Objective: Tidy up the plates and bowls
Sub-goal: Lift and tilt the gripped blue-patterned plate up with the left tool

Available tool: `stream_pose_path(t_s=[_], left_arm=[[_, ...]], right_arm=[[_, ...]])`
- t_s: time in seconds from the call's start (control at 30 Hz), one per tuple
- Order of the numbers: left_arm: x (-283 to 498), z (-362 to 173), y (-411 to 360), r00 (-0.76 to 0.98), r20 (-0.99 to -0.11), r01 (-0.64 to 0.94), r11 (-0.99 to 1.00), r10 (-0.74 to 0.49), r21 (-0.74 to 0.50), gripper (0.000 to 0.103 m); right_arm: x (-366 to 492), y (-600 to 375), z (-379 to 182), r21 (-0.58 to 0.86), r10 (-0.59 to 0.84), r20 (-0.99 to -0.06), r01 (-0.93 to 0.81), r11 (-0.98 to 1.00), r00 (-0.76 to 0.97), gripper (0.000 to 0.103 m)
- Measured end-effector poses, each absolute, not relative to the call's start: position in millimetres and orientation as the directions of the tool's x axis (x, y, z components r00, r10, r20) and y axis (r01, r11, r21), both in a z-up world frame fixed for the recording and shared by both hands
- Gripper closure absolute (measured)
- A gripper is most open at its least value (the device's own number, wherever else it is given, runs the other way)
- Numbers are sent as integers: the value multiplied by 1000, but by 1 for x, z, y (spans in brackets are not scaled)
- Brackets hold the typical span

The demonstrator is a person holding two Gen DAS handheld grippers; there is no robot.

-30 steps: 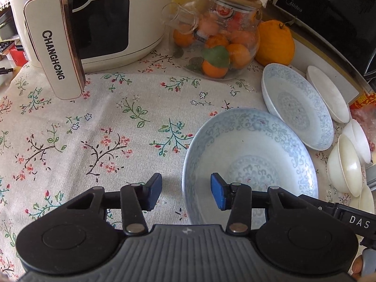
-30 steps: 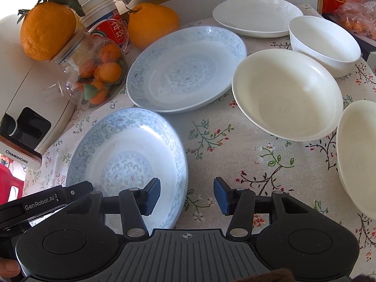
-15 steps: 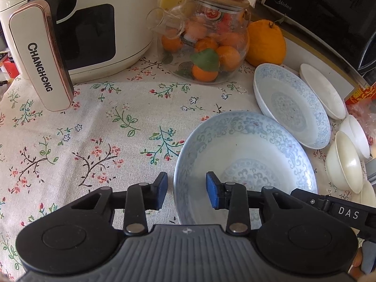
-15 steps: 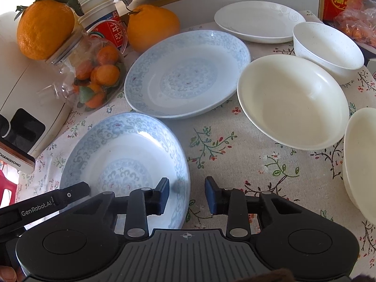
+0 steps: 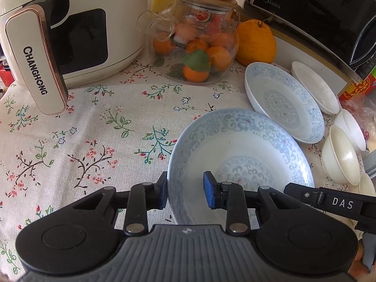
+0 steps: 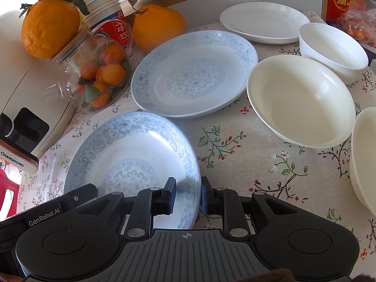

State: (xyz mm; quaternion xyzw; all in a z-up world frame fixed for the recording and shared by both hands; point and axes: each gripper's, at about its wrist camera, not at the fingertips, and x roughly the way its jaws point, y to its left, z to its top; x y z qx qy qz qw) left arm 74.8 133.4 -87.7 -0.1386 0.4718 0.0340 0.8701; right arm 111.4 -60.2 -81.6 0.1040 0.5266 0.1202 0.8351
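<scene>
A: Starting with the left wrist view: your left gripper (image 5: 185, 191) is straddling the near-left rim of the blue-patterned plate (image 5: 242, 155), at the lower centre of the frame. One pad is sitting outside the rim, the other inside over the well, and the jaws have just been closing with the rim between them.

B: Are they pressing yet?

A: The outer pad is looking right against the rim; the inner one is showing a gap, so I'm not calling it clamped. The plate is lying flat on the floral tabletop (image 5: 89, 141), stretching up and right from you.

B: And the right wrist view?

A: There your right gripper (image 6: 188, 195) is pinching the opposite edge of the same plate (image 6: 131, 155), at the lower left of the frame. Its jaws have just been closing too, and both pads are looking tight on the rim.

B: What's the plate like?

A: Glossy, shallow, pale blue scrollwork around the rim and centre. Its twin, the second blue plate (image 6: 192, 75), is lying just above it, toward the upper centre, nearly touching. I'm judging that to be where you're lifting toward, with both hands equally near.
</scene>
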Motion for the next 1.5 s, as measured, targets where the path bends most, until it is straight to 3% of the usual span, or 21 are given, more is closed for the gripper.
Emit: stream_pose_path(t_s=[1.5], left_arm=[[-6,-49,132,589,-807,-237,946,-40,-220,76]], right_arm=[[48,-60,-52,285,346,-837,-202,937,424,82]])
